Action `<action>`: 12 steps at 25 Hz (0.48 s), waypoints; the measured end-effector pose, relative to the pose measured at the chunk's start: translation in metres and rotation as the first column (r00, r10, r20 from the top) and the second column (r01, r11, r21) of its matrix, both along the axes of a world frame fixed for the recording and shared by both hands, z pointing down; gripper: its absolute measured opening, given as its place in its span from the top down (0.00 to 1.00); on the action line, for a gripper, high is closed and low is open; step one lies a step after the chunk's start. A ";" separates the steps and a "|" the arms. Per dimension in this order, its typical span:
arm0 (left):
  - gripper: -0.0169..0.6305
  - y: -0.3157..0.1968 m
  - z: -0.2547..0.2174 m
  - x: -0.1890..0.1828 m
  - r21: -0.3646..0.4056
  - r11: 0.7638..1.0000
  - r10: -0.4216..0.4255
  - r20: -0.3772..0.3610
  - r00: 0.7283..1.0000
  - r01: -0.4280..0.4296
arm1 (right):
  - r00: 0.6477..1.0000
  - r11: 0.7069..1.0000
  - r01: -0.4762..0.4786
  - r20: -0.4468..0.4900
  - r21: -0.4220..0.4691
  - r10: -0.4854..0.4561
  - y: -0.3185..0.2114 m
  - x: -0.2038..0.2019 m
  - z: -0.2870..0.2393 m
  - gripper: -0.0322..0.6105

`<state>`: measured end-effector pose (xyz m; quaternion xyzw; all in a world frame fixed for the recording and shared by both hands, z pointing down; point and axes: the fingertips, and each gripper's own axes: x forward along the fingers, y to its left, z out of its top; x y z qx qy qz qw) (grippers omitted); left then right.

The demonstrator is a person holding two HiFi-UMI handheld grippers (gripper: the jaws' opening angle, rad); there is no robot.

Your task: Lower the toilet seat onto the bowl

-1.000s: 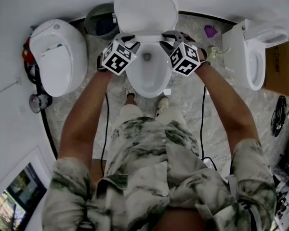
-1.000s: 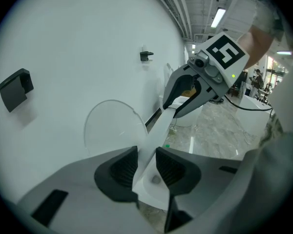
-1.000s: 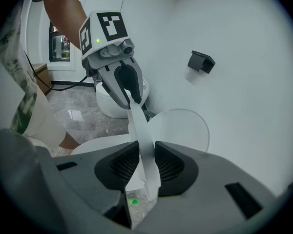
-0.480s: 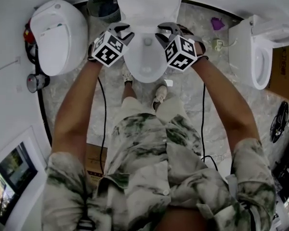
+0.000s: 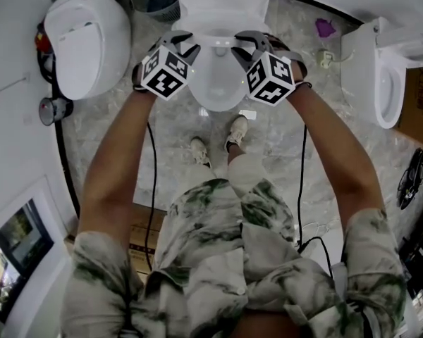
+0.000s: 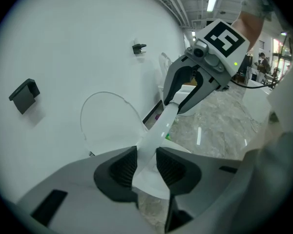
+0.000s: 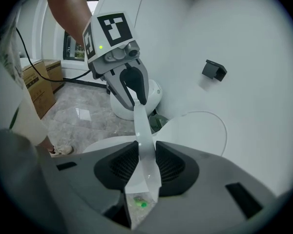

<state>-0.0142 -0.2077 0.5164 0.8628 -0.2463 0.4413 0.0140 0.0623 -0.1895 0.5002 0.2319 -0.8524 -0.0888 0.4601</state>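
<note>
Marble floor [image 5: 268, 146]; left tongs [image 6: 146, 161], right tongs [image 7: 139, 163], both tight on toilet seat [image 7: 141, 130]

The left forearm [image 5: 120, 164] and right forearm [image 5: 335, 160] reach forward, bare and roughly parallel. The left gripper [image 5: 185, 46] and right gripper [image 5: 244, 45] point steeply down, marker cubes uppermost. Each pair of jaws pinches the toilet seat [image 6: 158, 129] rim between its pads. The right jaws have just eased slightly wider.

grey marble floor [image 5: 175, 127], white curved wall [image 5: 14, 55]
</note>
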 end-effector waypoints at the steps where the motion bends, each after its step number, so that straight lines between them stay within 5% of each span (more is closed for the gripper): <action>1: 0.77 0.002 0.001 -0.001 0.000 1.000 0.001 0.000 1.000 -0.001 | 1.000 1.000 -0.001 -0.002 0.003 0.001 0.002 -0.001 0.001 0.75; 12: 0.76 0.034 0.024 -0.009 0.004 0.999 0.033 0.015 0.999 -0.033 | 0.999 1.000 -0.008 -0.048 0.013 0.008 0.034 -0.010 0.025 0.75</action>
